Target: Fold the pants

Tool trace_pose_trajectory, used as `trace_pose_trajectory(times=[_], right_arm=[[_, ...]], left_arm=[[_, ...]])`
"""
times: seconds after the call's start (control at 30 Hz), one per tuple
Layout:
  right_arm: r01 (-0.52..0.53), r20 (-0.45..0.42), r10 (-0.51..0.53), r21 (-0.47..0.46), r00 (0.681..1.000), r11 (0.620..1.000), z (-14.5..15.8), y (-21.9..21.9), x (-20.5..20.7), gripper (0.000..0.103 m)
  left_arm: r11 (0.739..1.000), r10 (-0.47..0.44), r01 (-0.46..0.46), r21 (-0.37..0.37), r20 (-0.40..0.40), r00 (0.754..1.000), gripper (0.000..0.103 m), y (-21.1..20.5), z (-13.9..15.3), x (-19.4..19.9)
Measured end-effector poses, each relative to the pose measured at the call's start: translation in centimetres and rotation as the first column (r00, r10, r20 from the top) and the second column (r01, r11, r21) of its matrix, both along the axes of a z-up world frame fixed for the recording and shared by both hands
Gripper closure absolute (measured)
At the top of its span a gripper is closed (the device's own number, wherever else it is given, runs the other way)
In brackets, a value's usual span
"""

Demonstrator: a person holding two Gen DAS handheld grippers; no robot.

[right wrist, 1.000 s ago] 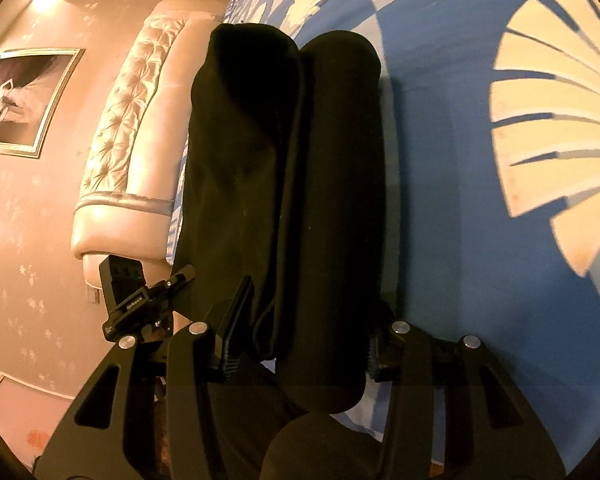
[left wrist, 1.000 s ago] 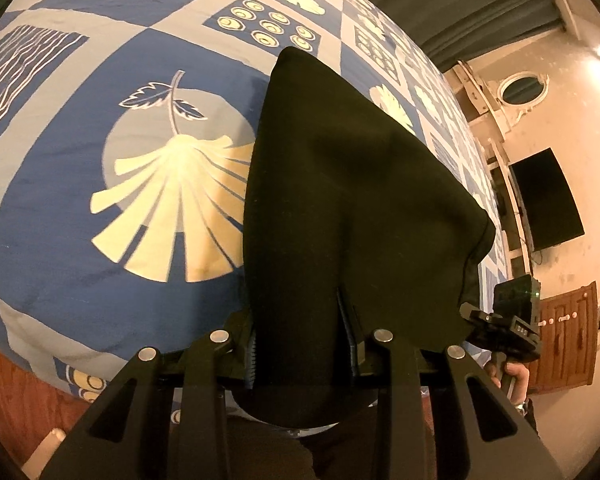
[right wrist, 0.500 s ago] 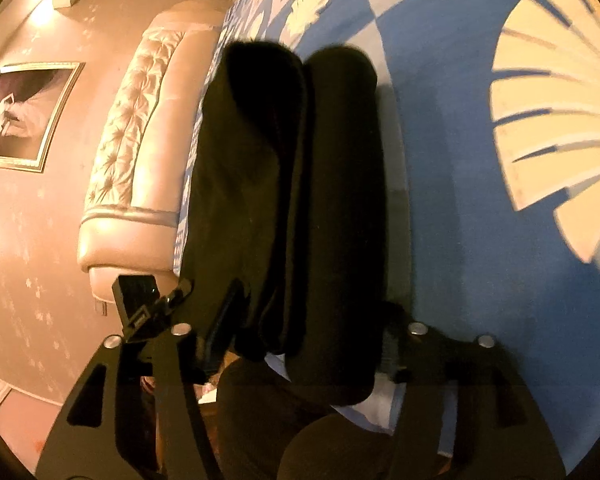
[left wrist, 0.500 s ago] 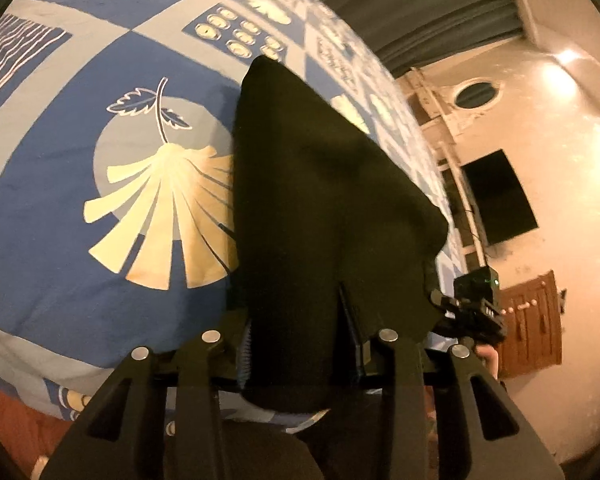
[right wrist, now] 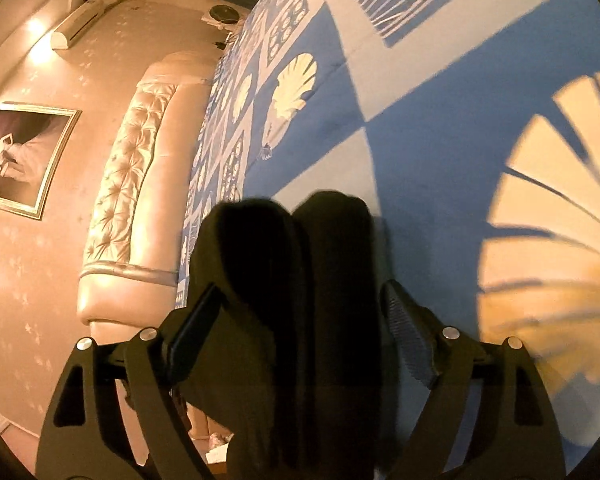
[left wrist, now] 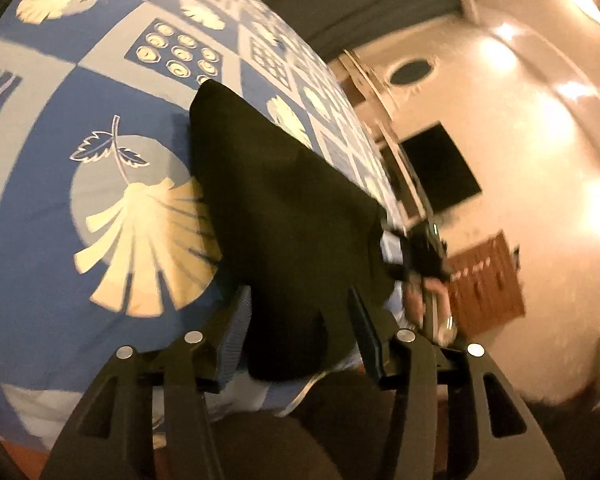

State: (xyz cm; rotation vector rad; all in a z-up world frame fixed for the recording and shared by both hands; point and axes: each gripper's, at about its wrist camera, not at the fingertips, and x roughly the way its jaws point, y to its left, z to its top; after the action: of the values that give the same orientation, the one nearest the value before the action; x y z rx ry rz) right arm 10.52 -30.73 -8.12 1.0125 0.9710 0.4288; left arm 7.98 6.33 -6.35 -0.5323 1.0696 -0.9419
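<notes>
Folded black pants lie at the bed edge, centre frame. My left claw and right claw have just been opening, fabric between but released. Risk: pads snag cloth on withdrawal, dragging the fold apart.

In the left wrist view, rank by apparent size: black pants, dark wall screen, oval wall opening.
1. black pants, though nearness to the camera inflates them
2. dark wall screen
3. oval wall opening

Black pants on blue bedspread with cream shell prints.
</notes>
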Motion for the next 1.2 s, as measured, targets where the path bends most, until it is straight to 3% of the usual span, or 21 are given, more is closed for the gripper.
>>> trace_pose_trajectory(times=[0.1, 0.2, 0.23, 0.33, 0.7, 0.8, 0.9, 1.03, 1.13, 1.2], right_arm=[[0.002, 0.022, -0.003, 0.033, 1.000, 0.999, -0.4, 0.2, 1.2, 0.023], [0.025, -0.016, -0.025, 0.021, 1.000, 0.999, -1.4, -0.1, 1.4, 0.060], [0.036, -0.026, -0.035, 0.036, 0.999, 0.999, -1.8, -0.3, 1.3, 0.068], [0.058, -0.024, -0.055, 0.108, 0.998, 0.992, -2.8, -0.9, 0.8, 0.073], [0.050, 0.007, -0.051, 0.121, 0.999, 0.991, -3.7, -1.3, 0.4, 0.074], [0.045, 0.013, -0.047, 0.134, 0.999, 0.990, -3.9, -1.5, 0.4, 0.073], [0.038, 0.016, -0.041, 0.155, 0.999, 0.987, -3.9, -1.7, 0.5, 0.070], [0.029, 0.018, -0.033, 0.189, 0.999, 0.982, -3.8, -2.1, 0.6, 0.059], [0.023, 0.033, -0.029, 0.169, 0.999, 0.985, -3.3, -1.8, 0.8, 0.052], [0.015, 0.041, -0.022, 0.164, 0.999, 0.986, -3.1, -1.8, 0.9, 0.049]], left_arm=[[0.999, 0.028, -0.028, -0.041, 0.012, 1.000, 0.052, 2.6, 0.2, -1.1], [0.993, 0.102, -0.102, -0.064, 0.002, 0.995, 0.052, 4.5, 0.4, -0.7], [0.988, 0.142, -0.142, -0.058, -0.003, 0.990, 0.052, 5.0, 0.4, -0.1], [0.976, 0.203, -0.204, -0.069, -0.029, 0.979, 0.052, 5.0, 0.0, 2.1], [0.984, 0.153, -0.163, -0.070, -0.129, 0.980, 0.051, -2.6, -3.4, 13.0], [0.981, 0.142, -0.159, -0.109, -0.153, 0.978, 0.034, -3.3, -4.0, 14.2], [0.978, 0.147, -0.166, -0.123, -0.152, 0.977, 0.033, -3.6, -4.1, 15.0], [0.989, 0.149, -0.148, 0.018, -0.073, 0.986, 0.063, -3.7, -3.6, 14.2], [0.978, 0.202, -0.196, 0.074, -0.076, 0.976, 0.062, -2.2, -3.6, 14.0], [0.972, 0.229, -0.225, 0.065, -0.069, 0.971, 0.061, -1.1, -3.6, 13.7]])
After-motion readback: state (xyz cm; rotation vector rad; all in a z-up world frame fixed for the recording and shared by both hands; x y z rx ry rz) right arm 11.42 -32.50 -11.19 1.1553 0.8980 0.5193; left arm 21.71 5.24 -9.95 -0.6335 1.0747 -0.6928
